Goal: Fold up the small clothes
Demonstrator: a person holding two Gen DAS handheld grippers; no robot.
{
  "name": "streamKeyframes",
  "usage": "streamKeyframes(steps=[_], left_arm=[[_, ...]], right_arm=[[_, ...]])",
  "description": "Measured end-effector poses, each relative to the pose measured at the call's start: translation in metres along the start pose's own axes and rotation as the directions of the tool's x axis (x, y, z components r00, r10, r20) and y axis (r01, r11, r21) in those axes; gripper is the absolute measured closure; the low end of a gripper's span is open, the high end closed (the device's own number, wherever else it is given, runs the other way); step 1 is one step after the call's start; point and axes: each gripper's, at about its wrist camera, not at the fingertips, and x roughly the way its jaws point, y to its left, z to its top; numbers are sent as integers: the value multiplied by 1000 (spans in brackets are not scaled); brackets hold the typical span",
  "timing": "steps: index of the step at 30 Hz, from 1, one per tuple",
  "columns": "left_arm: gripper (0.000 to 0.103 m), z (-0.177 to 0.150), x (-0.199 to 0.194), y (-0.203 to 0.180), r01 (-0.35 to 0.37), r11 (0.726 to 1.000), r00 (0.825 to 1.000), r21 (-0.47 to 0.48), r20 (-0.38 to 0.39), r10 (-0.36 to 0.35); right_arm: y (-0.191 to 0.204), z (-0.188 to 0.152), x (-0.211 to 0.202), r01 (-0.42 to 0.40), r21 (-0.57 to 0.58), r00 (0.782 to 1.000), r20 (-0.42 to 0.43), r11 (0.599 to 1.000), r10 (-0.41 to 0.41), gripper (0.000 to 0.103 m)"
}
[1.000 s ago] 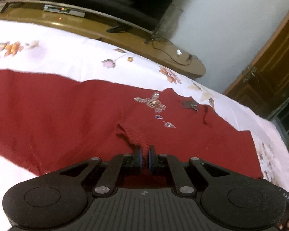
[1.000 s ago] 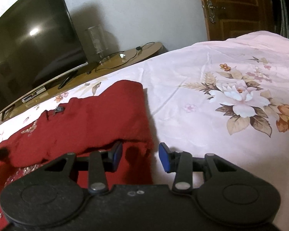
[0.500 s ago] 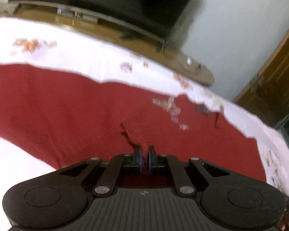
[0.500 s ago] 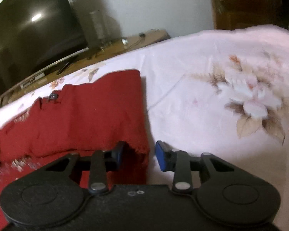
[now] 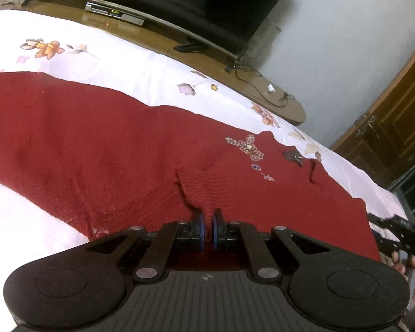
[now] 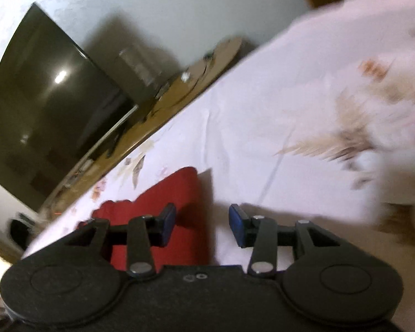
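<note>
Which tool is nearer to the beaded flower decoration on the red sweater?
Left. The left tool is shut on the red sweater, just short of the beaded flower decoration. The right tool hangs open by the sweater's side edge, farther off.

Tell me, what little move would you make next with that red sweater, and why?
Probably bring the right gripper down and close it on the red sweater edge. The left gripper already pinches a fold of knit, but the right one's fingers stand open beside the cloth with nothing between them. Folding likely needs both corners held.
</note>
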Motion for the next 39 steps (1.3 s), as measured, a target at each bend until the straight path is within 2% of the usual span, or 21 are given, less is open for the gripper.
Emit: streamKeyframes(steps=[2, 3, 4, 5, 6, 8, 10, 13, 15, 16, 17, 18, 19, 22, 25, 28, 30, 31, 35, 37, 39], left_arm=[[97, 0, 0, 0, 2, 1000, 1000, 4, 0, -2], [97, 1, -1, 0, 3, 1000, 1000, 9, 7, -3], [97, 1, -5, -2, 3, 1000, 999, 17, 36, -3], [97, 0, -11, -3, 1, 1000, 997, 21, 76, -3], [97, -1, -14, -5, -25, 999, 995, 31, 99, 22], [97, -5, -6, -5, -80, 996, 994, 42, 73, 77], [97, -9, -5, -4, -80, 996, 994, 41, 82, 77], [97, -8, -8, -5, -79, 995, 995, 53, 73, 75], [96, -6, -13, -4, -62, 996, 996, 60, 70, 58], [84, -5, -18, -2, -72, 996, 995, 57, 75, 68], [75, -5, -28, -4, -116, 991, 988, 60, 111, 109], [55, -6, -37, -8, -157, 985, 976, 69, 167, 144], [47, -6, -47, -13, -177, 981, 962, 85, 226, 154], [47, 0, -52, -37, -140, 980, 956, 140, 278, 97], [47, 2, -24, -75, -82, 966, 975, 244, 220, 27], [47, -8, 10, -95, -76, 952, 989, 295, 144, 34], [47, -21, 24, -92, -125, 939, 990, 320, 101, 97], [47, -27, 20, -90, -124, 925, 988, 360, 129, 82], [47, -26, 5, -80, -199, 897, 978, 394, 140, 156], [47, -22, -2, -64, -177, 919, 981, 353, 133, 138], [47, -19, -3, -56, -169, 923, 983, 345, 125, 133]], right_arm=[[1, 4, 11, -30, -17, 1000, -7, 999, 30, 63], [6, 4, 13, -19, -50, 1000, -13, 999, 19, 68], [12, 3, 15, -6, -99, 1000, -25, 995, 3, 96], [21, 2, 13, 12, -161, 1000, -24, 987, -16, 95], [29, 0, 4, 47, -216, 999, 33, 975, -41, 95], [34, 1, -7, 50, -239, 996, 80, 970, -31, 96], [32, -3, 11, 124, -294, 992, 31, 948, -120, 95], [33, -11, 15, 143, -343, 990, 39, 928, -138, 94], [37, -14, 8, 157, -352, 988, 53, 923, -148, 79], [41, -16, 2, 170, -358, 985, 74, 918, -154, 73], [43, -19, -7, 175, -369, 984, 100, 913, -148, 72], [46, -22, -19, 172, -382, 983, 121, 908, -136, 72], [49, -27, -32, 161, -391, 984, 135, 906, -116, 74], [61, -40, -54, 120, -446, 989, 129, 887, -68, 79], [81, -60, -51, 103, -538, 993, 102, 836, -57, 82], [98, -81, -34, 114, -615, 994, 71, 780, -89, 82], [99, -91, -26, 145, -662, 989, 67, 735, -135, 84], [95, -94, -24, 158, -682, 986, 65, 714, -156, 84], [80, -91, -36, 175, -670, 983, 81, 722, -162, 86], [77, -90, -38, 199, -668, 978, 93, 717, -185, 86], [75, -88, -39, 193, -656, 979, 84, 729, -184, 86]])
